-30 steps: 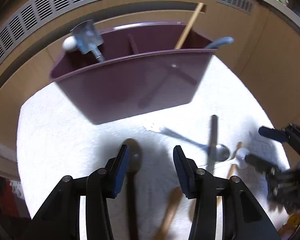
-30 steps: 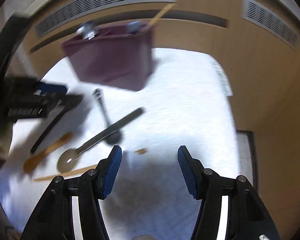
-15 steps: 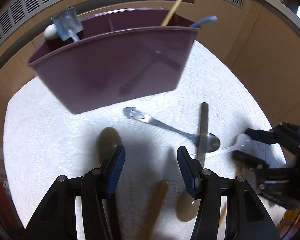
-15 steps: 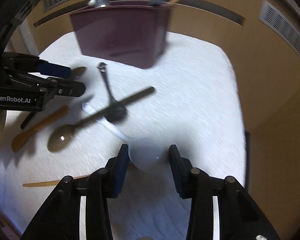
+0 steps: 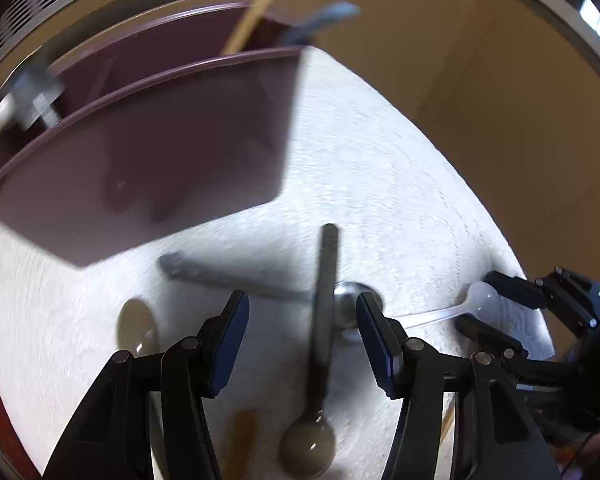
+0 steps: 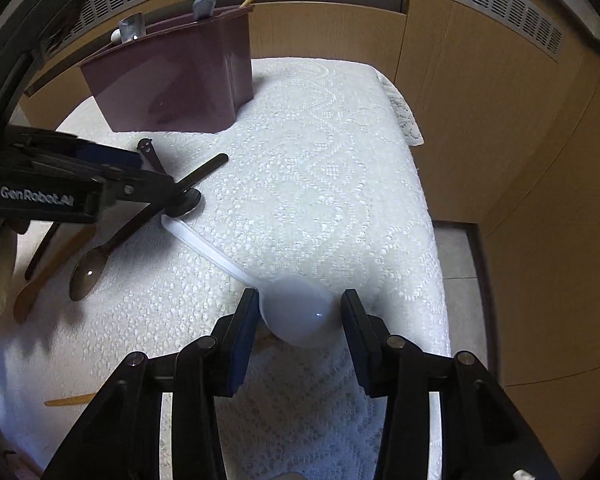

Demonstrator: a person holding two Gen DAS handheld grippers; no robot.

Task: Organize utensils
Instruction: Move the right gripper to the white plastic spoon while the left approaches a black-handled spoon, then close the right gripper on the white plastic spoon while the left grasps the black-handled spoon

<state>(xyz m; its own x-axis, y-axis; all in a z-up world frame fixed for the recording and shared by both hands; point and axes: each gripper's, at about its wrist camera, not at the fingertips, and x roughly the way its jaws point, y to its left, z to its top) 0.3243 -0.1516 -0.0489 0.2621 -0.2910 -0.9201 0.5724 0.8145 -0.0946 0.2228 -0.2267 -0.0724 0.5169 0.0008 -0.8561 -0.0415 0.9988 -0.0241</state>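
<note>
— White lace cloth (image 6: 340, 184) over the table, wood panels behind. Where do the utensils lie?

— A maroon caddy (image 6: 172, 84) stands at the far edge with a few handles already poking out. Loose on the cloth: a white plastic spoon (image 6: 296, 312), a dark long-handled spoon (image 5: 320, 340) lying across a small steel spoon (image 5: 348, 300), and a wooden one (image 6: 40, 280) near the left side.

— And the grippers?

— The right gripper (image 6: 298, 320) straddles the white spoon's bowl; the left pad looks to touch it, the right stands off, and the jaws are opening. Not a grip, I'd say. The left gripper (image 5: 302, 340) hangs over the dark spoon's handle, jaws apart, nothing pinched.

— How will the white spoon handle?

— Light and probably slick. The rounded bowl would likely squirt from flat pads, and thin plastic may flex. Better taken at the neck or along the flat handle, across its width.

— The dark one?

— Stiff, heavier. Grip mid-handle, but lifting it may drag the steel spoon beneath.
</note>
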